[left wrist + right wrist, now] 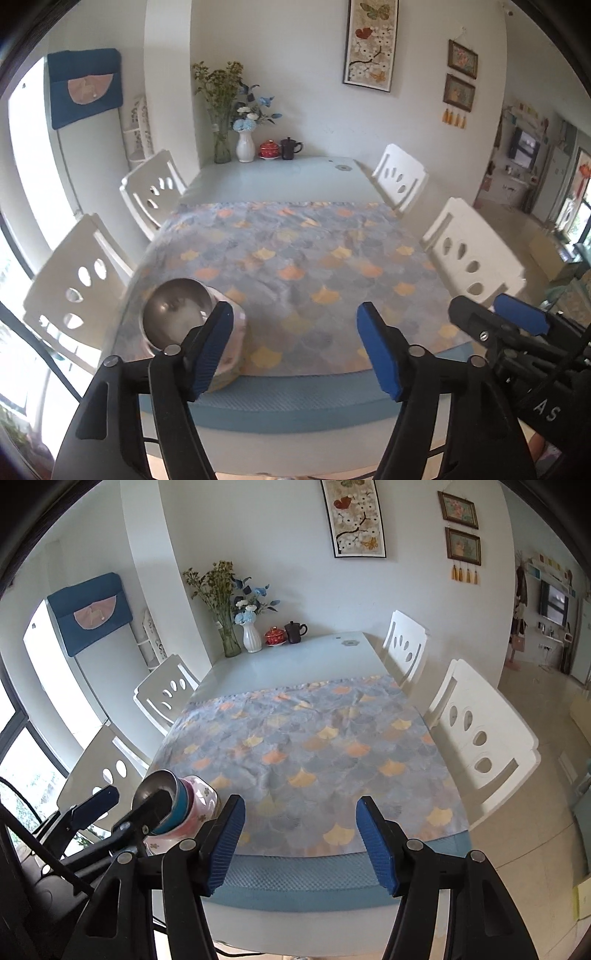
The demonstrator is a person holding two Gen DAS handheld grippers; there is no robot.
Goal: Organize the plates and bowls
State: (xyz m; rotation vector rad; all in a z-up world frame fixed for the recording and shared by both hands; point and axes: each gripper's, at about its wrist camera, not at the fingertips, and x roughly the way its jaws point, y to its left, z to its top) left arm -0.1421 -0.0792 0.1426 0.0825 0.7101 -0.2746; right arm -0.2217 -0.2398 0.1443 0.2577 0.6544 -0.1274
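Observation:
A stack of dishes stands at the near left corner of the table. A steel bowl (173, 314) is on top, nested in a blue bowl (173, 812) and a pink flowered bowl (201, 801), with pink plates (225, 373) underneath. My left gripper (295, 345) is open with nothing between its blue pads. The stack lies just outside its left finger. My right gripper (301, 843) is also open and empty over the near table edge, right of the stack. One left gripper finger (147, 814) crosses in front of the steel bowl in the right wrist view.
A patterned cloth (295, 258) covers the near half of the table, with a blue mat (295, 402) along the front edge. White chairs (472, 254) stand on both sides. Vases (244, 146), a red lidded cup (269, 149) and a dark mug (290, 148) sit at the far end.

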